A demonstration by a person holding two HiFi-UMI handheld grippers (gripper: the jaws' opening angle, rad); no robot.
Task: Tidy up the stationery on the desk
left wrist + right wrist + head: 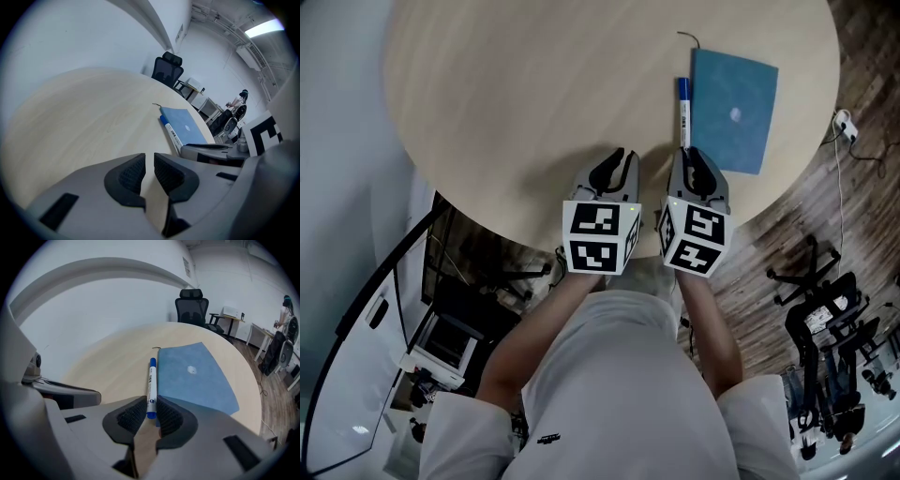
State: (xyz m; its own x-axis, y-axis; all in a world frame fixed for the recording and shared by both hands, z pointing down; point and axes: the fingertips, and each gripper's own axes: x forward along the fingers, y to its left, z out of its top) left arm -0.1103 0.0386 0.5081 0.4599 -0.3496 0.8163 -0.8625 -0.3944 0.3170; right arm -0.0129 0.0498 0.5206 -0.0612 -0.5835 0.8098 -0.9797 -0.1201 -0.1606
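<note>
A blue-and-white marker pen point(683, 108) lies on the round wooden table point(534, 103), right along the left edge of a blue notebook point(733, 108). My right gripper point(692, 157) is at the pen's near end. In the right gripper view the pen point(151, 383) runs away from me, its blue end held between the pads of the right gripper point(151, 408), beside the notebook point(197, 376). My left gripper point(619, 164) rests just left of it over bare table. Its jaws point(149, 161) are nearly together with nothing between them. The left gripper view shows the pen point(172, 133) and notebook point(185, 124) to its right.
The table's near edge point(581, 246) curves just under both grippers. A black office chair point(193, 305) stands beyond the far side. To the right, on the wood floor, are a cable with a plug point(844, 122) and black chair bases point(825, 309). A thin cord point(689, 37) trails from the notebook's far corner.
</note>
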